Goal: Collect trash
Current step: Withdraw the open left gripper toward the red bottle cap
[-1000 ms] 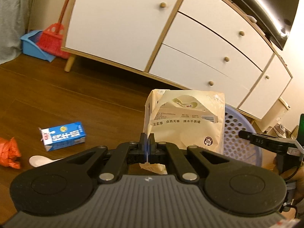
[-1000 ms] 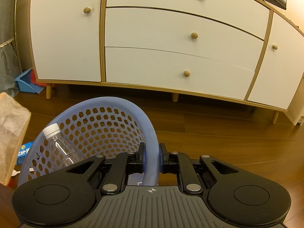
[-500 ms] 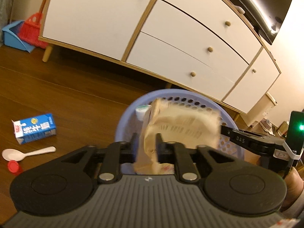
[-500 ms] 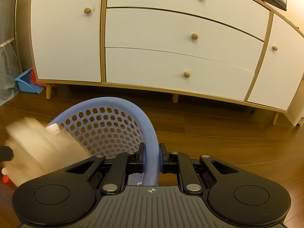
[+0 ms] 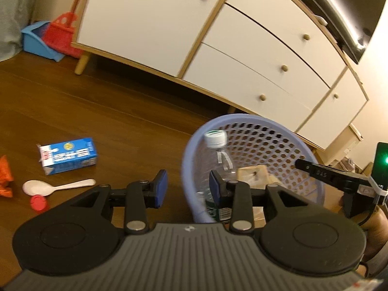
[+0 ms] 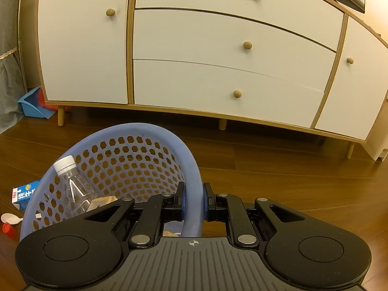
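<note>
A round basket (image 5: pixel 278 145) of lilac plastic, perforated with hexagonal holes, fills the lower centre of both views. A clear ribbed bottle (image 5: pixel 218 155) is leaned inside it, long axis tilted, white cap toward the upper left rim; a crumpled beige wrapper (image 5: pixel 253 173) lies beside it. The left gripper (image 5: pixel 188 189) is spread wide, empty, astride the near rim. The right gripper (image 6: pixel 193 200) is clamped on the basket rim. On the dark wooden floor at left, a blue carton (image 5: pixel 68 155) lies flat.
</note>
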`<state>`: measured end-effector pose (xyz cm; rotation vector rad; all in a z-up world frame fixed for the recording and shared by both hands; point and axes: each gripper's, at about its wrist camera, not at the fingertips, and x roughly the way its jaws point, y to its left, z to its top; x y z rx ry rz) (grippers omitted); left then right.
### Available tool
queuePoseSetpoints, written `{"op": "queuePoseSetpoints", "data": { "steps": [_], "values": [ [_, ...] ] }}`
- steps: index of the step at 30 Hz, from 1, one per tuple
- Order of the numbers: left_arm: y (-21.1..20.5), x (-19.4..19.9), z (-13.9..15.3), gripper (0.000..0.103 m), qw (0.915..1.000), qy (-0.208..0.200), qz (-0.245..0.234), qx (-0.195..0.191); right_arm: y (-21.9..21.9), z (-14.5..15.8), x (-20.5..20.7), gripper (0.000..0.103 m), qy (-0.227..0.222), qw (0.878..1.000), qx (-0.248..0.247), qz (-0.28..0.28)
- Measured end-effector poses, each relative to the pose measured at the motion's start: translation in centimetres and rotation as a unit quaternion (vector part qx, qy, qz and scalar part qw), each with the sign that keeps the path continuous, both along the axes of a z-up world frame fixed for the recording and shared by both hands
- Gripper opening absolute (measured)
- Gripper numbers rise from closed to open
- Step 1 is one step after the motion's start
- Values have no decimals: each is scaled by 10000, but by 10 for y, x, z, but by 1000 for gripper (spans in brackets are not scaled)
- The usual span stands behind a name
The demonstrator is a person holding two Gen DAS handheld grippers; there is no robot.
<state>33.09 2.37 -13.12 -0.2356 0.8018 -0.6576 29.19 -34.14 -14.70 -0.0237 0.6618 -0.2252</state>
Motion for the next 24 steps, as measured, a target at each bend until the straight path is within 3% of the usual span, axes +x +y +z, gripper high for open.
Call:
{"op": "queuePoseSetpoints", "data": {
  "steps": [14,24],
  "values": [
    [53,3,-21,32,9975,150,582,360,1,0,0,10,9,10000,-67,3],
    [82,-1,-49,32,9915,341,909,869,8,3,0,10,63,9994,-313,101]
  ]
}}
